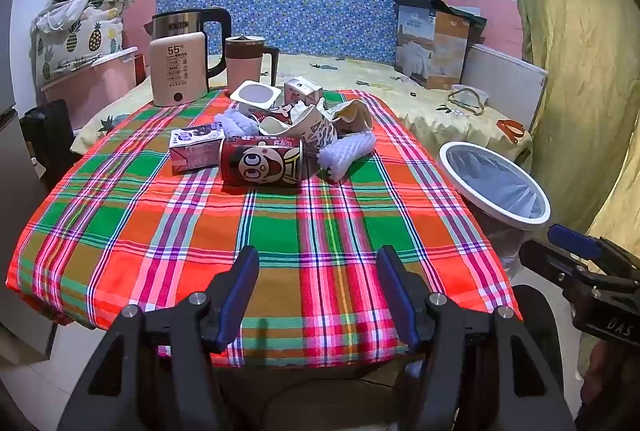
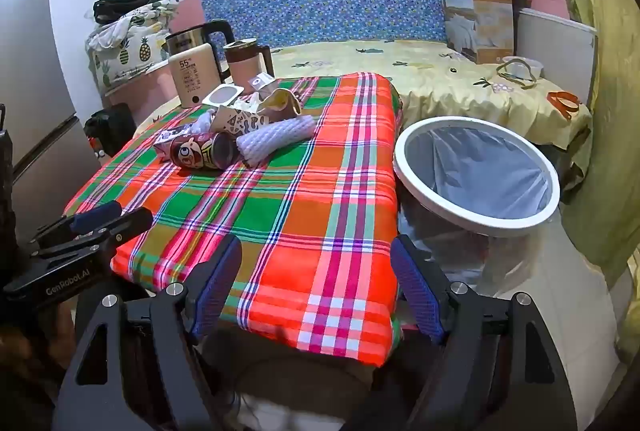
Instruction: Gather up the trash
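Left wrist view: crumpled trash heap [image 1: 276,135] on plaid cloth [image 1: 280,231].

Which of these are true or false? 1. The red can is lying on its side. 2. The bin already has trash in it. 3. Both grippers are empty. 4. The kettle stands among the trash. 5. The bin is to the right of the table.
1. True: the red can lies on its side on the plaid cloth.
2. False: the bin shows only its liner.
3. True: the left gripper and right gripper are open, holding nothing.
4. False: the kettle stands behind the pile.
5. True.
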`<state>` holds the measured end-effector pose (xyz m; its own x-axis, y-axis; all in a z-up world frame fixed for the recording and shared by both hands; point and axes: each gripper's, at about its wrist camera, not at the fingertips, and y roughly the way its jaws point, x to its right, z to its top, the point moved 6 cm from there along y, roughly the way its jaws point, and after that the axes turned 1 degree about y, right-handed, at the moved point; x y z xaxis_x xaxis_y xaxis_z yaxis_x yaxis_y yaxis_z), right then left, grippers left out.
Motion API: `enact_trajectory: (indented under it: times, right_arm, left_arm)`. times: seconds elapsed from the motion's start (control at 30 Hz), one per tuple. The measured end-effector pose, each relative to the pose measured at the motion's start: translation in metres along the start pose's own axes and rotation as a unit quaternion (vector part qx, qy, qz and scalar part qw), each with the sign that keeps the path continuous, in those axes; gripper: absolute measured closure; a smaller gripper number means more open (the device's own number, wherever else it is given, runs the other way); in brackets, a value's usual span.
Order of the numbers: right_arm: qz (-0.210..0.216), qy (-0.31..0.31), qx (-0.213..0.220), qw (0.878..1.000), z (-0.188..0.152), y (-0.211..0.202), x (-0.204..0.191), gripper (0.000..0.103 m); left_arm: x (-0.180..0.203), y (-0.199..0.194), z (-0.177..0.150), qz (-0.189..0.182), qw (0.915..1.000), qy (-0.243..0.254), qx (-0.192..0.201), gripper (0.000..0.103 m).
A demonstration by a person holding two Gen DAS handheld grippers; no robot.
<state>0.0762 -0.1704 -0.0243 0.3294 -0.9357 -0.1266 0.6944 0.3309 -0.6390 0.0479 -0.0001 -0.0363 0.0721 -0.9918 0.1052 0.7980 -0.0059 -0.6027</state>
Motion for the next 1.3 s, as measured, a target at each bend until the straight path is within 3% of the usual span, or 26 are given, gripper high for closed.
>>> enact_trajectory:
  times: [1.3]
  right_arm:
    - [-0.001, 0.000, -0.008, 1.000, -0.0005, 0.0030, 0.0011, 0.025]
  left_arm:
    - [0.0033, 0.0007, 0.0008, 0.004, 1.0000, 0.006, -0.003, 0.040]
